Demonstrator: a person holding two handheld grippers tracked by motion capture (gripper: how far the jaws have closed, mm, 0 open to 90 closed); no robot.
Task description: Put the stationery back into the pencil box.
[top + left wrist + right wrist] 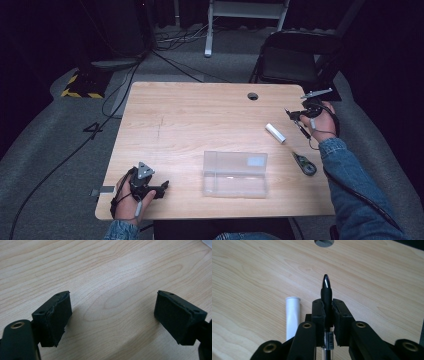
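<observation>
A: Where is the pen [326,293] sitting?
B: Mid-frame in the right gripper view, the right gripper [327,307] is pinching it, tip pointing up-frame, a white tube [293,315] lying just left.
A: And the left gripper [112,315]?
B: It is hovering, jaws spread, over bare table [105,270].

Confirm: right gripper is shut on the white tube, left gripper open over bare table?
Not quite. The right gripper is shut on the black pen, as the right gripper view shows; the white tube lies on the table beside it. The left gripper is open.
</observation>
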